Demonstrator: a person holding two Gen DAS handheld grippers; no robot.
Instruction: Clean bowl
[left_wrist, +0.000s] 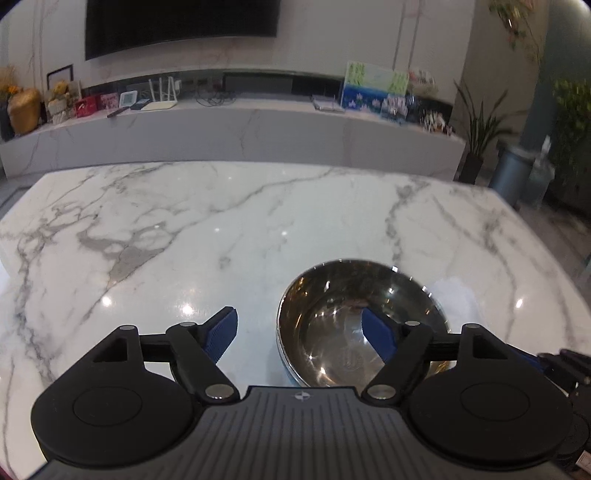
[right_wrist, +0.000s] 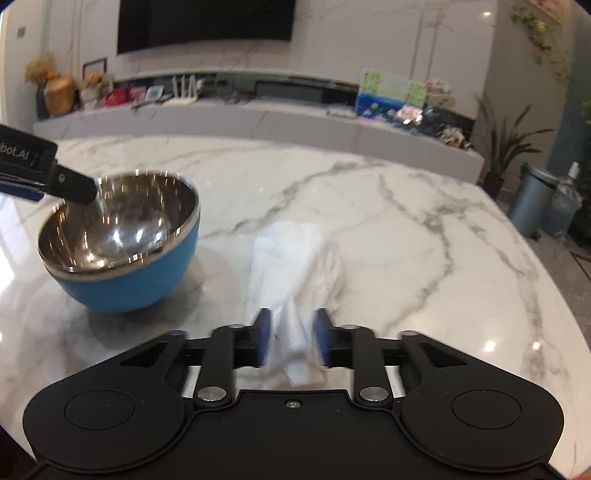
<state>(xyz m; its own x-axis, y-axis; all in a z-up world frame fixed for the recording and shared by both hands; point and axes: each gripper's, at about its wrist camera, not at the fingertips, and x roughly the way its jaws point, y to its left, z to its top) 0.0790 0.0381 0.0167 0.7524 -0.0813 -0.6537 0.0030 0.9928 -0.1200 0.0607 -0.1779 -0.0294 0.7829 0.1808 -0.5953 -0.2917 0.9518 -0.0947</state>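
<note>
A steel bowl (left_wrist: 332, 295) with a blue outside (right_wrist: 129, 284) stands upright on the marble table (right_wrist: 406, 221). My left gripper (left_wrist: 295, 317) is open wide across the bowl's near rim: one blue pad hangs over the inside, the other outside to the left, neither touching it. In the right wrist view one of its fingers (right_wrist: 70, 184) reaches over the bowl's far left rim. A crumpled white paper towel (right_wrist: 295, 258) lies on the table right of the bowl. My right gripper (right_wrist: 291, 328) stands partly open around the towel's near end, its pads not pressing it.
The table's edge curves away at the far side and right. Beyond it runs a long marble console (left_wrist: 240, 125) with small items under a wall television. A grey bin (right_wrist: 532, 199) and potted plants stand on the floor at the right.
</note>
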